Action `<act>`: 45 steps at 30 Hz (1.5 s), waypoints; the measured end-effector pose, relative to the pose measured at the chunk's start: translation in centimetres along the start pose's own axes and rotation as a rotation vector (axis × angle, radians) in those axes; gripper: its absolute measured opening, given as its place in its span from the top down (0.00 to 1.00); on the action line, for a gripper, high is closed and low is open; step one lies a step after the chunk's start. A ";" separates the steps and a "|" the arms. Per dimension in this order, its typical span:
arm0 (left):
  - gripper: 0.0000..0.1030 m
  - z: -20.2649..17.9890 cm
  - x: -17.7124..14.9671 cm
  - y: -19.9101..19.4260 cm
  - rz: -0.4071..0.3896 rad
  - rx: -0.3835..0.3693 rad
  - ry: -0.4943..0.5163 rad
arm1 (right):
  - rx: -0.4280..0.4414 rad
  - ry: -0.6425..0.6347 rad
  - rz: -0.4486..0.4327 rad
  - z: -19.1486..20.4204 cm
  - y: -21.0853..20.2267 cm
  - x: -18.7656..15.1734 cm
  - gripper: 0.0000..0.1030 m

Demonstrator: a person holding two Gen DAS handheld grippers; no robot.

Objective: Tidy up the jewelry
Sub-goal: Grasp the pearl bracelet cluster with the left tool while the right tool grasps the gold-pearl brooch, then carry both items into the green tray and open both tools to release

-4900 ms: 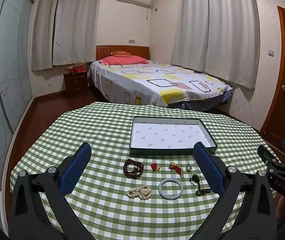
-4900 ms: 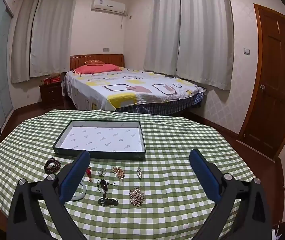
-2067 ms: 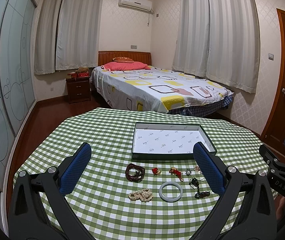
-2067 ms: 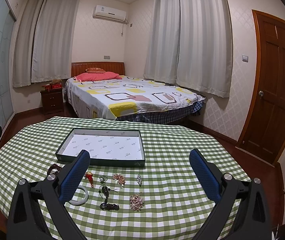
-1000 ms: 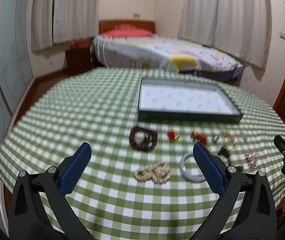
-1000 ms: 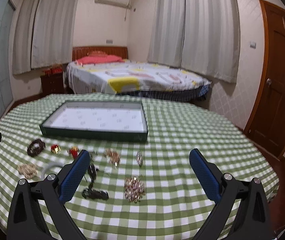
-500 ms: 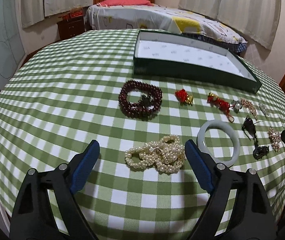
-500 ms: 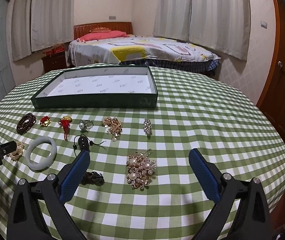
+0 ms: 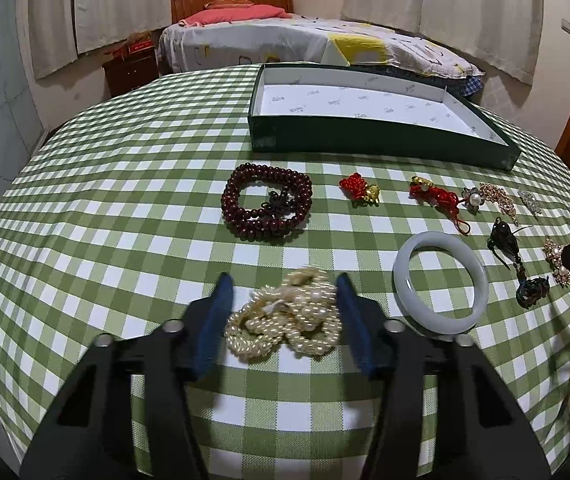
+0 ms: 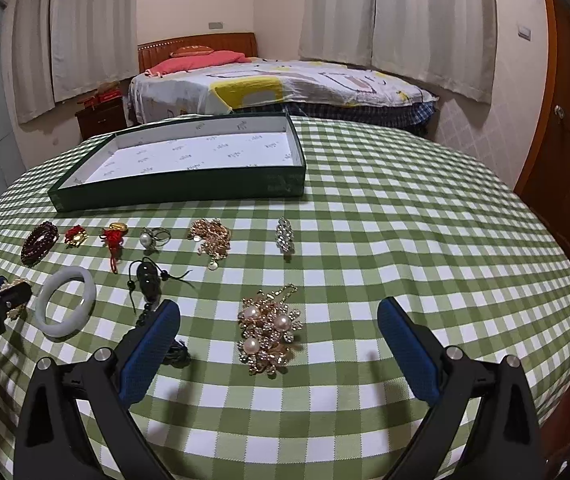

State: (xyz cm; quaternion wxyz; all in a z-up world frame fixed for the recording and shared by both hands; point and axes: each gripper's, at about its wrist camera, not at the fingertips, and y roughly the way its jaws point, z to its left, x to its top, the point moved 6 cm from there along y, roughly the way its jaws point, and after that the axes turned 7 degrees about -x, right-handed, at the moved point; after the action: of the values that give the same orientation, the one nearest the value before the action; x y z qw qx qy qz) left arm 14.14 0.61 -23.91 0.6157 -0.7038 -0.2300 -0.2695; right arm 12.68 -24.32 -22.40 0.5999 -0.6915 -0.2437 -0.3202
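Note:
A pile of pearl strands (image 9: 285,316) lies on the checked cloth between the blue pads of my left gripper (image 9: 283,312), whose jaws are narrowed around it without clearly pressing. A white jade bangle (image 9: 440,283) lies to its right, dark red beads (image 9: 267,205) beyond. My right gripper (image 10: 279,340) is open wide, low over a gold pearl brooch (image 10: 269,334). The dark green tray (image 9: 365,136) with a white lining stands empty at the back; it also shows in the right wrist view (image 10: 189,184).
Small pieces lie in a row before the tray: red knot charms (image 9: 359,192), a pearl ring (image 10: 153,237), a gold chain (image 10: 211,238), a crystal clip (image 10: 285,236), a black cord pendant (image 10: 147,276). The round table's edge falls off on all sides.
Both grippers dropped low and forward over the table. My left gripper's jaws narrowed from wide open to close around the pearl strands. The right gripper stayed wide open.

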 end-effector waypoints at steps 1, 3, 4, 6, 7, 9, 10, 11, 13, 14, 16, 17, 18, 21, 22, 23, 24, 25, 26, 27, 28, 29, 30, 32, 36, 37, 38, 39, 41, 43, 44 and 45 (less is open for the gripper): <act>0.62 0.0 0.0 -0.1 -0.004 -0.007 -0.001 | -0.001 0.007 0.005 -0.2 0.2 -0.1 0.07; 0.67 0.2 0.0 -0.1 -0.008 -0.002 -0.004 | 0.001 0.018 0.011 -0.3 0.4 -0.1 0.08; 0.67 0.3 0.1 -0.1 -0.009 -0.002 -0.005 | 0.002 0.022 0.017 -0.4 0.6 -0.1 0.09; 0.71 0.4 0.1 -0.1 -0.010 0.001 -0.006 | 0.017 0.023 0.027 -0.3 0.9 -0.2 0.23; 0.73 0.4 0.1 -0.1 -0.012 -0.001 -0.005 | 0.029 0.023 0.039 -0.2 1.2 -0.3 0.39; 0.74 0.5 0.2 -0.2 -0.016 -0.012 -0.016 | 0.042 0.029 0.073 -0.1 1.9 -0.7 0.47; 0.75 0.6 0.2 -0.2 -0.016 -0.012 -0.016 | 0.042 0.031 0.072 -0.1 1.9 -0.7 0.47; 0.75 0.6 0.2 -0.2 -0.016 -0.012 -0.016 | 0.039 0.028 0.070 -0.1 1.9 -0.7 0.47; 0.75 0.7 0.3 -0.1 -0.017 -0.014 -0.020 | 0.038 0.022 0.072 0.0 1.8 -0.8 0.47; 0.75 0.7 0.3 -0.1 -0.017 -0.015 -0.024 | 0.035 0.015 0.071 0.2 1.8 -0.8 0.47; 0.75 0.8 0.3 -0.1 -0.017 -0.014 -0.028 | 0.031 -0.006 0.068 0.5 1.6 -0.9 0.54; 0.75 0.8 0.3 -0.1 -0.017 -0.014 -0.028 | 0.053 -0.012 0.065 0.7 1.4 -0.9 0.60; 0.76 0.8 0.3 -0.1 -0.017 -0.013 -0.028 | 0.061 -0.013 0.064 0.8 1.3 -1.0 0.65; 0.76 0.8 0.3 -0.1 -0.018 -0.014 -0.029 | 0.060 -0.025 0.061 1.1 1.1 -1.1 0.65; 0.76 0.8 0.3 -0.1 -0.018 -0.014 -0.030 | 0.063 -0.020 0.061 1.0 1.0 -1.1 0.65; 0.76 0.8 0.3 -0.1 -0.018 -0.014 -0.030 | 0.064 -0.016 0.061 1.0 1.0 -1.2 0.65; 0.76 0.8 0.3 -0.1 -0.018 -0.014 -0.030 | 0.064 -0.015 0.061 0.9 1.0 -1.1 0.66; 0.76 0.8 0.3 -0.1 -0.018 -0.015 -0.029 | 0.062 -0.013 0.060 0.9 0.9 -1.1 0.70; 0.76 0.8 0.3 -0.1 -0.018 -0.014 -0.031 | 0.069 -0.012 0.059 0.9 0.8 -1.1 0.76; 0.76 0.8 0.3 -0.2 -0.020 -0.013 -0.031 | 0.073 -0.007 0.056 0.9 0.7 -1.1 0.76; 0.76 0.8 0.3 -0.2 -0.023 -0.013 -0.031 | 0.070 -0.008 0.057 0.8 0.8 -1.0 0.76; 0.76 0.8 0.4 -0.2 -0.024 -0.014 -0.031 | 0.068 -0.010 0.059 0.8 0.8 -1.1 0.76; 0.76 0.7 0.4 -0.3 -0.026 -0.014 -0.031 | 0.069 -0.008 0.061 0.7 0.8 -1.1 0.76; 0.76 0.8 0.4 -0.4 -0.029 -0.014 -0.030 | 0.069 -0.006 0.059 0.8 0.7 -1.1 0.76; 0.76 0.7 0.5 -0.6 -0.035 -0.016 -0.028 | 0.072 -0.003 0.043 0.8 0.3 -0.8 0.76; 0.76 0.6 0.6 -0.7 -0.038 -0.016 -0.027 | 0.072 -0.002 0.040 0.7 0.2 -0.7 0.76; 0.76 0.6 0.7 -0.9 -0.041 -0.017 -0.027 | 0.074 -0.001 0.034 0.7 0.0 -0.5 0.76; 0.76 0.6 0.7 -1.0 -0.043 -0.018 -0.028 | 0.074 -0.001 0.029 0.7 -0.1 -0.4 0.76; 0.76 0.5 1.0 -1.3 -0.052 -0.021 -0.028 | 0.074 0.000 0.011 0.7 -0.6 0.1 0.76; 0.76 0.3 1.3 -1.6 -0.062 -0.024 -0.025 | 0.077 0.000 -0.008 0.7 -1.2 0.7 0.76; 0.76 0.2 1.6 -1.9 -0.067 -0.026 -0.024 | 0.079 0.000 -0.016 0.7 -1.5 1.0 0.76; 0.76 0.1 1.8 -2.1 -0.072 -0.029 -0.023 | 0.082 -0.001 -0.030 0.7 -1.9 1.4 0.76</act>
State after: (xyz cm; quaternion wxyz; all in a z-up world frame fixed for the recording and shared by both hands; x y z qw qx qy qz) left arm 14.11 0.94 -21.17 0.5927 -0.7070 -0.2585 -0.2865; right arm 12.41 -23.35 -20.14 0.6229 -0.6626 -0.2672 -0.3186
